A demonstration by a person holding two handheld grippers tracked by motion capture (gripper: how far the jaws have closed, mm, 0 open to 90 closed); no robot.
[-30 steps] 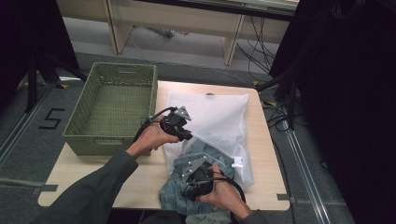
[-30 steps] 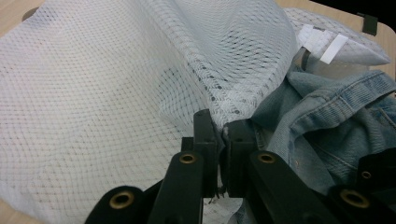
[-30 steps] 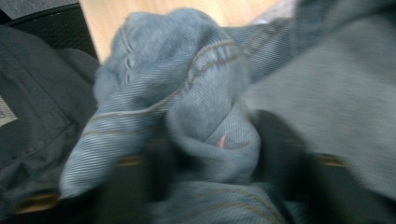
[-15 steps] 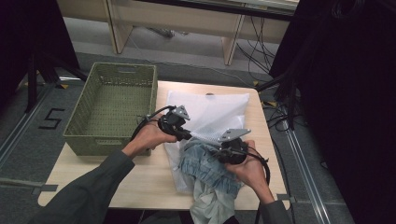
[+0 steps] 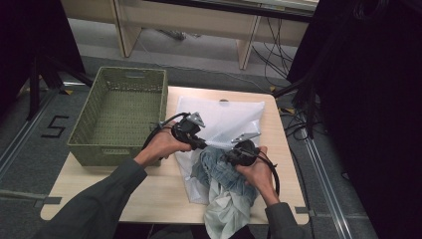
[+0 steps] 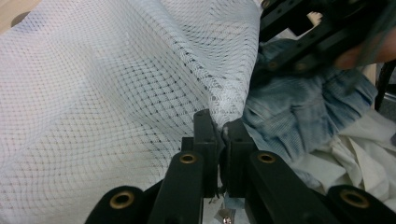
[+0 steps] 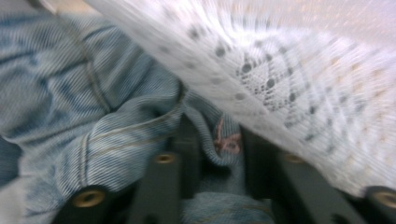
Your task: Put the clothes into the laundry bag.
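Left gripper [image 6: 223, 133]: jaws pressed together on the hem of the white mesh laundry bag [image 6: 116, 93], pinching the edge of its mouth and holding it raised off the table. In the high view this gripper [image 5: 195, 140] sits at the bag's near left corner, beside the green woven plastic basket [image 5: 119, 117], which holds nothing.

Right gripper [image 7: 217, 140]: a fold of faded blue denim garment [image 7: 93, 116] with a stitched seam lies between its jaws, which have just been opening after a brief closing. The right gripper view is blurred, but the pads appear to bear on the cloth, with mesh draped directly above. In the high view this gripper [image 5: 234, 158] is at the bag's opening, the denim bunched under it.

Progress: judged to be part way through stuffing the garment into the bag. The mouth is held open and the leading part of the denim is at or just inside it. The rest, including a pale lining or second cloth [image 5: 224, 214], hangs over the near edge of the light wooden table [image 5: 164, 189]. Remaining: feed the trailing bulk in.
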